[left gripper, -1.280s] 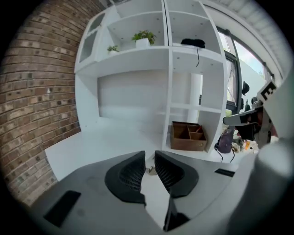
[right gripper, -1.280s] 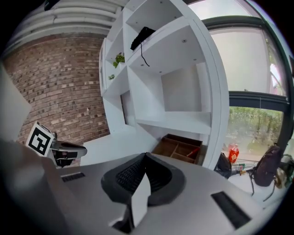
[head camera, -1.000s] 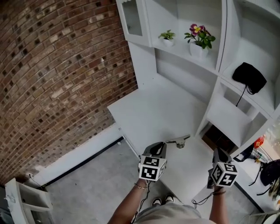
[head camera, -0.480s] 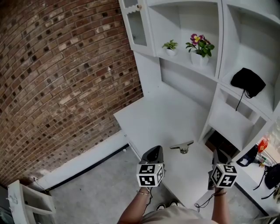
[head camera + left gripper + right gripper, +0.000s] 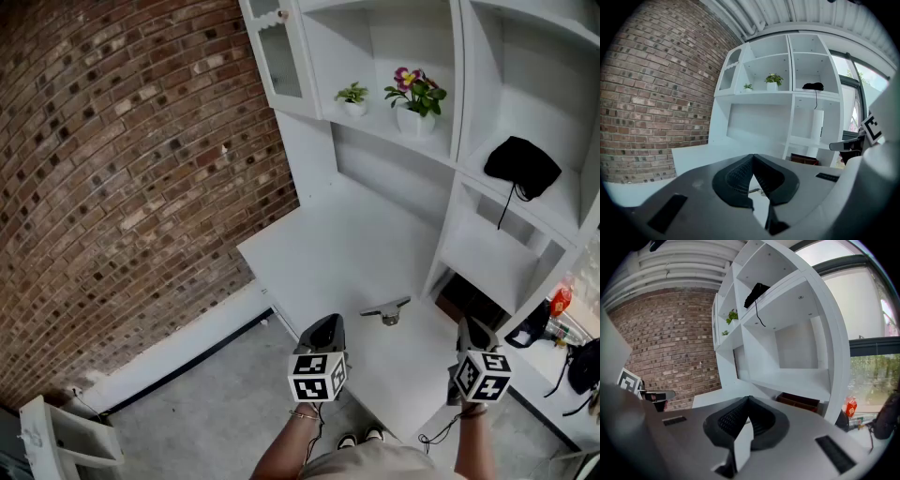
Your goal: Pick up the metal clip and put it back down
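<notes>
The left hand-held gripper (image 5: 324,326) is clenched and empty. The metal clip (image 5: 385,310) lies on the surface (image 5: 328,248) ahead of it, apart. Picking seems next: open the jaws, reach forward.

1. the brick wall (image 5: 122,169) is rough and matt: red-brown bricks set in pale, gritty mortar.
2. the surface (image 5: 337,248) and the shelf unit (image 5: 458,112) look like smooth white painted board with a soft, low sheen.
3. the metal clip (image 5: 386,309) is bare grey metal with a dull shine.
4. the left gripper (image 5: 325,328) and the right gripper (image 5: 472,330) have smooth, matt grey plastic shells; the pads (image 5: 736,177) are dark, finely ribbed and look rubbery.
5. the marker cubes (image 5: 316,375) are matt, printed black on white.
6. the floor (image 5: 197,394) is grey, matt and slightly rough, like concrete.
7. the black thing (image 5: 521,165) on a shelf looks like soft, matt cloth.
8. the cabinet door (image 5: 281,52) has a glossy glass pane.
</notes>
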